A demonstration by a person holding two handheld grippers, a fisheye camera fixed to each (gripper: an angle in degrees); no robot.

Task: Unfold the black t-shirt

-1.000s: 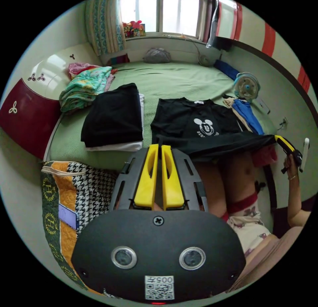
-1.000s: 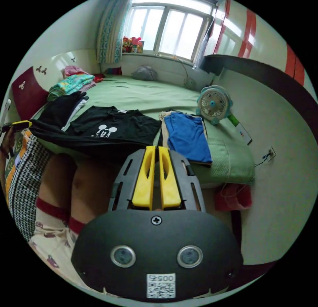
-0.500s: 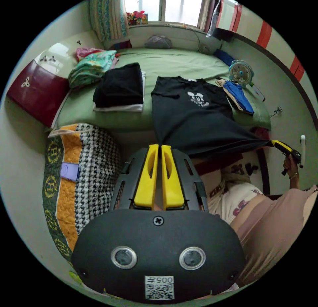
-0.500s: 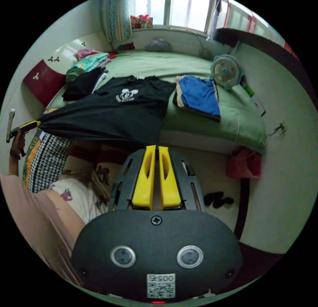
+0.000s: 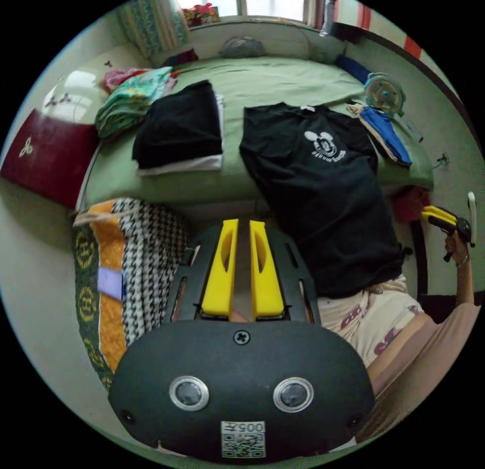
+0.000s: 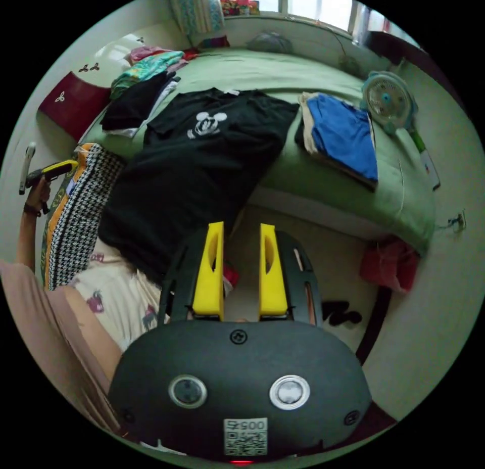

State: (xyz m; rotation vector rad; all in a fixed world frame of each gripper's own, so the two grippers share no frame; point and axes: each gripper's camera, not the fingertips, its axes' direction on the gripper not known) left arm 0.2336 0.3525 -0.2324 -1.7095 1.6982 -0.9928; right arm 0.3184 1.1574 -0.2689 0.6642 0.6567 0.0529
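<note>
Both yellow-jawed grippers were held with jaws parted and nothing between them: the left gripper (image 5: 242,224) narrowly, the right gripper (image 6: 241,227) wider. A green-sheeted bed (image 6: 323,171) was seen ahead. The black cotton t-shirt with a white cartoon print (image 5: 323,186) was spread flat, collar toward the window, its hem hanging over the bed's near edge onto the person's lap. A folded black-and-white pile (image 5: 179,128) lay beside it, blue folded clothes (image 6: 343,133) at the other side.

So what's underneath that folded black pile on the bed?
Under the folded black pile a white garment shows as a thin edge, resting on the green bed. Whether more lies between them is hidden.
</note>
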